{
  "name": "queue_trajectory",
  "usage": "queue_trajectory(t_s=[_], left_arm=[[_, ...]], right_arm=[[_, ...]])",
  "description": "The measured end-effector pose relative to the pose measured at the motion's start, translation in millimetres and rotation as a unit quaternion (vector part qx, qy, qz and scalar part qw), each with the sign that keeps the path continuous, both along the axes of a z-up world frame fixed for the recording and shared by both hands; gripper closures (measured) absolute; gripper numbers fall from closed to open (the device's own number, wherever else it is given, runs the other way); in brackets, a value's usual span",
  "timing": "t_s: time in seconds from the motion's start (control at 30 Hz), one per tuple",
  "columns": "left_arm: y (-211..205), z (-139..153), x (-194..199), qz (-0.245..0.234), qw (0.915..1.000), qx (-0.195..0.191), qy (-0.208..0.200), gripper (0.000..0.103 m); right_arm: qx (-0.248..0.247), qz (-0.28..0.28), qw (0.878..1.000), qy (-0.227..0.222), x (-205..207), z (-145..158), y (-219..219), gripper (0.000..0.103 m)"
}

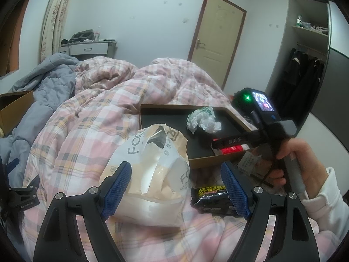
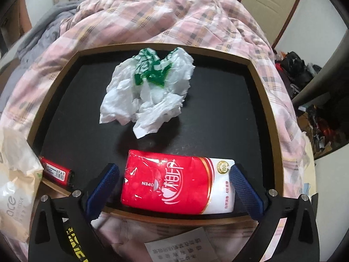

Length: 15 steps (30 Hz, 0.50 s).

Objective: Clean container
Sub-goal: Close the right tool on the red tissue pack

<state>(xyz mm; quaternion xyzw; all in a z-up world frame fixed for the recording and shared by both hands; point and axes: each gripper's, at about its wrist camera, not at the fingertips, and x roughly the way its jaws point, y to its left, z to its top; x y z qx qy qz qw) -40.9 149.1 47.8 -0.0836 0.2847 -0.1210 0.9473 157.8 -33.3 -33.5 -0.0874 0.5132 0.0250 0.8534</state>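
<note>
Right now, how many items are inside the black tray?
3. Crumpled white-and-green plastic bag at the far middle of the tray; red tissue pack at the near edge; red lighter in the near-left corner. The white bag may hide more there.

On the bed's pink checked quilt [image 1: 91,113] lie a shallow black tray [image 2: 218,118], a torn paper bag [image 1: 152,174] and a black packet [image 1: 209,200].
</note>
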Motion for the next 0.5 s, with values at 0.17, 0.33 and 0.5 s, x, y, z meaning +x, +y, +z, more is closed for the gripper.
queue_trajectory(t_s=[0.17,0.33,0.5], left_arm=[[-0.8,0.0,0.2,-0.001,1.0000,0.001,0.000,0.021],[-1.5,-0.2,0.3,-0.002,1.0000,0.001,0.000,0.021],[-2.2,-0.3,1.0,-0.003,1.0000,0.001,0.001,0.021]], right_arm=[[0.032,-0.010,0.999,0.010,5.2,1.2,-11.7,0.002],[0.002,-0.017,1.000,-0.004,3.0,2.7,-8.6,0.002],[0.017,-0.017,0.999,-0.033,-6.6,25.8,-14.4,0.002]])
